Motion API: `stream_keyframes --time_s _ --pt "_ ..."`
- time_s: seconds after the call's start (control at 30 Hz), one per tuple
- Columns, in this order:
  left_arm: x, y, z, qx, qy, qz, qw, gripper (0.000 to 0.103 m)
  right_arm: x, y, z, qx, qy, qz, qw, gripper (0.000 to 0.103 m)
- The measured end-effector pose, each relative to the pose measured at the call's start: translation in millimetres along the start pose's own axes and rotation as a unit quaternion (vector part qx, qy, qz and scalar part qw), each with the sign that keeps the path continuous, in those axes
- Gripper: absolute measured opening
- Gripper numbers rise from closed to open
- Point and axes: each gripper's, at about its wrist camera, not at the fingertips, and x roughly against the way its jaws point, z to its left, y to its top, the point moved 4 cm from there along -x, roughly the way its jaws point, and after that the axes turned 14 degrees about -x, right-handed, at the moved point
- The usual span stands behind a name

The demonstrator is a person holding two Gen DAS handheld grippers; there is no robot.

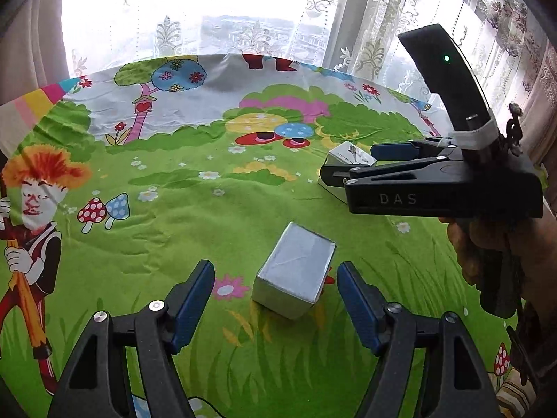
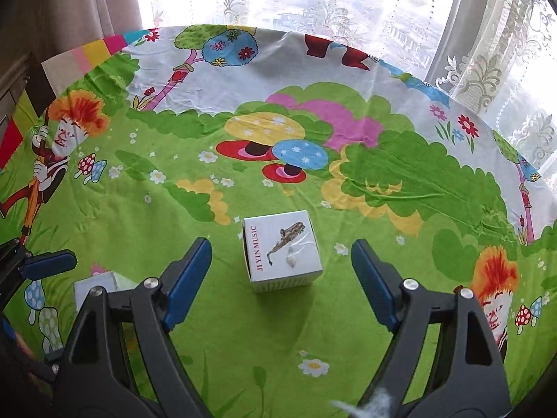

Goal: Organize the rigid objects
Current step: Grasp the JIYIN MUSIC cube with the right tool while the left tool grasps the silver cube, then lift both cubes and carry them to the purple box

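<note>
A grey box [image 1: 296, 275] lies on the cartoon-printed tablecloth [image 1: 174, 209], tilted at an angle. My left gripper [image 1: 275, 266] is open and straddles it, with a gap at each blue pad. In the right wrist view a white box [image 2: 282, 254] printed with a saxophone and "JI YIN MUSIC" stands between the spread fingers of my right gripper [image 2: 281, 244], which is open and not touching it. In the left wrist view the right gripper [image 1: 348, 162] hovers around that white box [image 1: 351, 155]. The grey box [image 2: 94, 287] shows partly at lower left, behind a finger.
A person's hand [image 1: 487, 247] holds the right gripper's handle. A window with lace curtains [image 2: 470, 52] runs behind the table's far edge. A plain brown curtain [image 2: 104, 7] hangs at far left. One of the left gripper's fingers [image 2: 52, 261] reaches in from the left.
</note>
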Motion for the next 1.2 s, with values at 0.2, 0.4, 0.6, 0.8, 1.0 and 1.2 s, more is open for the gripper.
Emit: stream_keyframes --time_s 0.2,0.4,0.6,0.8,1.0,1.2 --pt "-12.7 2.7 -5.9 -0.015 -0.005 0.011 0.9998 0.037 -6.7 -8.3 -10.5 -0.018 0.004 0.024 1.0 0.046" --pt "-4.2 -8.8 -9.9 -0.005 -0.005 0.018 0.9998 0.037 15.2 -31.4 -14.2 -0.03 0.003 0.029 0.999 0.045" --pt "15.9 -32.6 -21.6 0.019 -0.007 0.025 0.9995 0.037 40.3 -78.5 -7.3 -0.027 -0.006 0.036 0.999 0.045" --pt "37.7 -60.6 -33.4 0.043 -0.008 0.037 0.9984 0.036 66.8 -118.0 -1.3 -0.031 -0.011 0.042 0.999 0.045" --pt "57.7 -93.7 -40.9 0.067 -0.01 0.045 0.9967 0.036 89.7 -150.4 9.2 -0.03 -0.016 0.038 0.999 0.045" --pt "77.6 -109.8 -44.1 0.081 -0.005 0.041 0.9959 0.036 107.6 -174.8 17.7 -0.039 -0.009 0.038 0.998 0.045"
